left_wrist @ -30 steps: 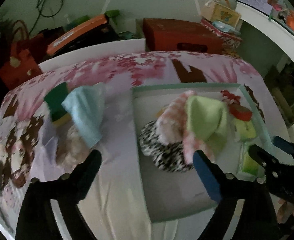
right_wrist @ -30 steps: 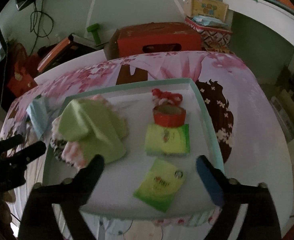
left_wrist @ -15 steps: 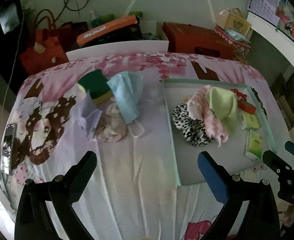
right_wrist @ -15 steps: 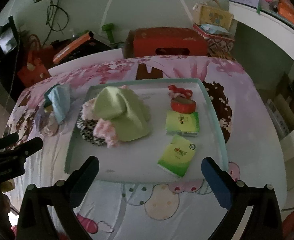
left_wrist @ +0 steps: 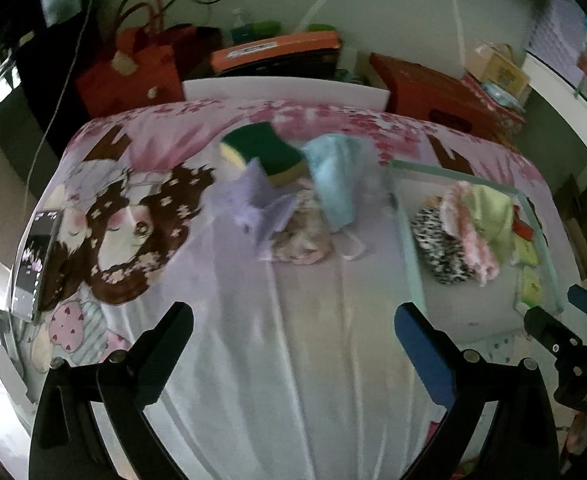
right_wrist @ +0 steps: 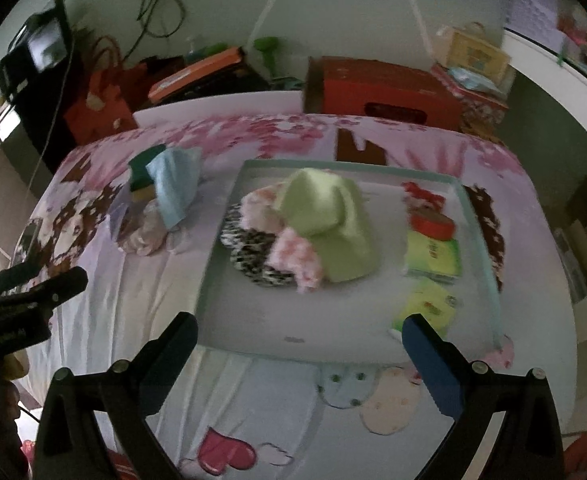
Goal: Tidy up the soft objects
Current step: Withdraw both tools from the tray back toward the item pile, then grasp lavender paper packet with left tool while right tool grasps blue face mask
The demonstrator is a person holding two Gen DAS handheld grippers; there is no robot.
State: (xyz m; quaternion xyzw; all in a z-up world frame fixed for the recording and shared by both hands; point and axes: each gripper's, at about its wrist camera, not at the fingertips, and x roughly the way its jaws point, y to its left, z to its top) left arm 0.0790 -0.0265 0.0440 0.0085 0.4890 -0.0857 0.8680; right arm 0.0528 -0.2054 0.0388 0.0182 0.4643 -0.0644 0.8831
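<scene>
A shallow tray (right_wrist: pixel 221 248) (left_wrist: pixel 409 240) lies on the bed. It holds a green cloth (right_wrist: pixel 329 216) (left_wrist: pixel 489 208), a pink fluffy cloth (right_wrist: pixel 297 256) and a leopard-print cloth (right_wrist: pixel 253 256) (left_wrist: pixel 441 248). To its left on the sheet lie a light blue cloth (left_wrist: pixel 333 176) (right_wrist: pixel 175 184), a green and yellow sponge (left_wrist: pixel 265 152), a lilac cloth (left_wrist: pixel 253 204) and a pale crumpled cloth (left_wrist: pixel 301 236). My left gripper (left_wrist: pixel 293 324) is open and empty over the sheet, short of that pile. My right gripper (right_wrist: pixel 299 332) is open and empty near the tray's front edge.
The tray's right side holds a red tin (right_wrist: pixel 431 224), red ribbon and green packets (right_wrist: pixel 433 256). A phone (left_wrist: pixel 37 256) lies at the bed's left edge. Red bag (left_wrist: pixel 129 76), orange box (left_wrist: pixel 277 46) and red box (right_wrist: pixel 381 88) stand behind the bed.
Both grippers have pulled back from the tray, so more of the bed shows. The left view has swung left toward the pile on the sheet. Both stay open.
</scene>
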